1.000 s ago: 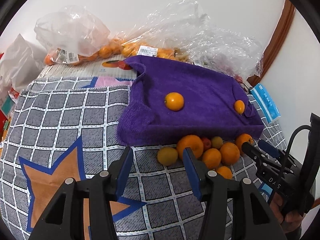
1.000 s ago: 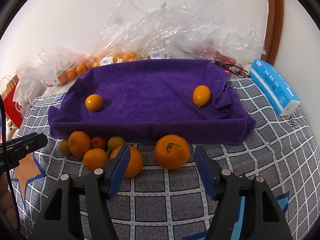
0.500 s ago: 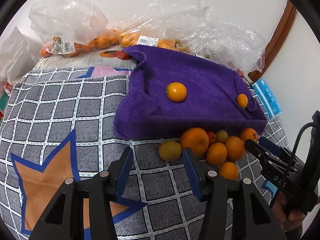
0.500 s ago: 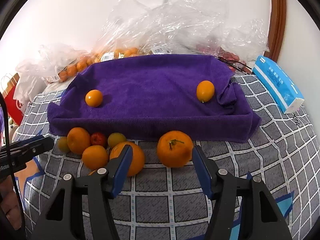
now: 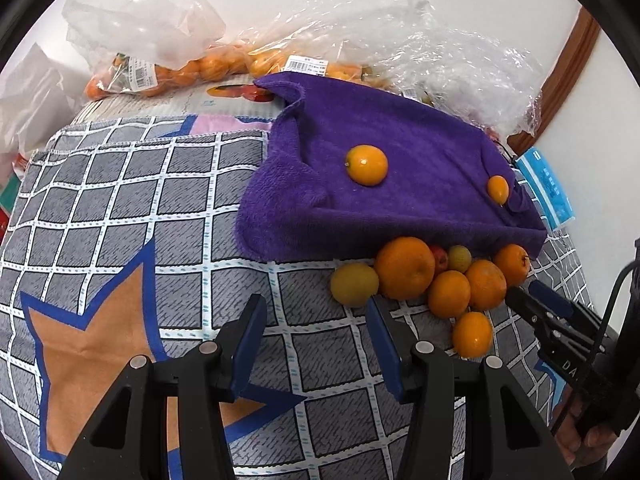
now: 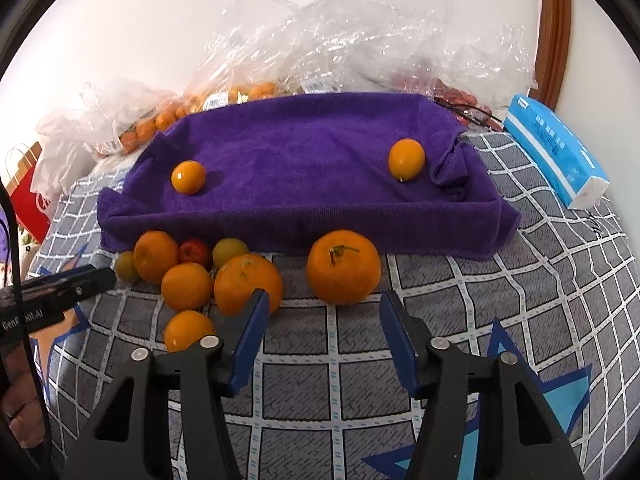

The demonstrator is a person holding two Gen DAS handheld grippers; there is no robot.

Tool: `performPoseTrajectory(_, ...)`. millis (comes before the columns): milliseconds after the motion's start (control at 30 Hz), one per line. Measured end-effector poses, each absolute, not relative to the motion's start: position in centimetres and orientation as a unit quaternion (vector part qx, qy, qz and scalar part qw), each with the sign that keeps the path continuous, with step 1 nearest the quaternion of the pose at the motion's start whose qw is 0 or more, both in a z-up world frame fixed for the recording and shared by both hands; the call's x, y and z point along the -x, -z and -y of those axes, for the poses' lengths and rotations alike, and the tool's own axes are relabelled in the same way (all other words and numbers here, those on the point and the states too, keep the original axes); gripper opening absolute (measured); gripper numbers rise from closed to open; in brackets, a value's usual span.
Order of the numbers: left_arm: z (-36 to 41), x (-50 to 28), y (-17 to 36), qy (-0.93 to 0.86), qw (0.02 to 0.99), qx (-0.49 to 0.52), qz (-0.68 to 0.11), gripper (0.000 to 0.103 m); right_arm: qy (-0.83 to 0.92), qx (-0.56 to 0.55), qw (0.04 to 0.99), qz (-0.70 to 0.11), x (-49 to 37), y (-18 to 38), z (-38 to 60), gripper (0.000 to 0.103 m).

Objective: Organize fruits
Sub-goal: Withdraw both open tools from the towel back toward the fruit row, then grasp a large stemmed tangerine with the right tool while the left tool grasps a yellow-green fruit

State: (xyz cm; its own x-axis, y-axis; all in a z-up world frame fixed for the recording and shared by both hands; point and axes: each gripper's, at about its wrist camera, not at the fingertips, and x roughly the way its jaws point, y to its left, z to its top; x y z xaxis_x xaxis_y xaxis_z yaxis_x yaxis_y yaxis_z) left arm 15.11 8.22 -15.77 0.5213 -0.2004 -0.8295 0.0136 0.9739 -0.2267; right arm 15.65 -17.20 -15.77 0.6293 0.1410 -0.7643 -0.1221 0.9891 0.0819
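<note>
Right claw (image 6: 322, 312) released, jaws spread; we judge the big round stemmed orange (image 6: 344, 267) just ahead firm, light, roll-prone: grip across its middle. Left claw (image 5: 316, 320) released, empty.

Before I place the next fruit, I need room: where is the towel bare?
The purple towel is bare between its left small orange and right small orange. Crowded: the fruit cluster along its front edge.
</note>
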Motion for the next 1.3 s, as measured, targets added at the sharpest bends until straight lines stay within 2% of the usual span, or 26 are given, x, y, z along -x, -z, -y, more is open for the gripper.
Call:
performPoseTrajectory(700,-7.8,-15.5,16.1,0.067,0.862,0.098,-0.492,0.049,-0.056,0.008,0.910,-0.411,-18.6,17.1,17.6,0.055)
performPoseTrajectory(833,-7.3,-15.9,16.5,0.070,0.861,0.100,-0.494,0.049,-0.070,0.011,0.908,-0.412,-19.0,17.3,17.4,0.043)
performPoseTrajectory(933,-6.6,-16.2,16.7,0.073,0.861,0.092,-0.494,0.048,-0.071,0.019,0.909,-0.409,-18.9,17.3,17.3,0.043)
performPoseTrajectory(967,-6.4,-16.3,16.7,0.073,0.863,0.086,-0.492,0.048,-0.072,0.024,0.910,-0.408,-18.9,17.3,17.2,0.043)
performPoseTrajectory(1100,-5.7,-16.1,16.7,0.078,0.871,0.071,-0.479,0.027,-0.076,0.026,0.909,-0.409,-18.9,17.5,17.2,0.043)
performPoseTrajectory(1300,-5.4,-15.6,16.9,0.077,0.885,0.063,-0.454,0.026,-0.082,0.015,0.907,-0.412,-19.0,17.7,17.5,0.043)
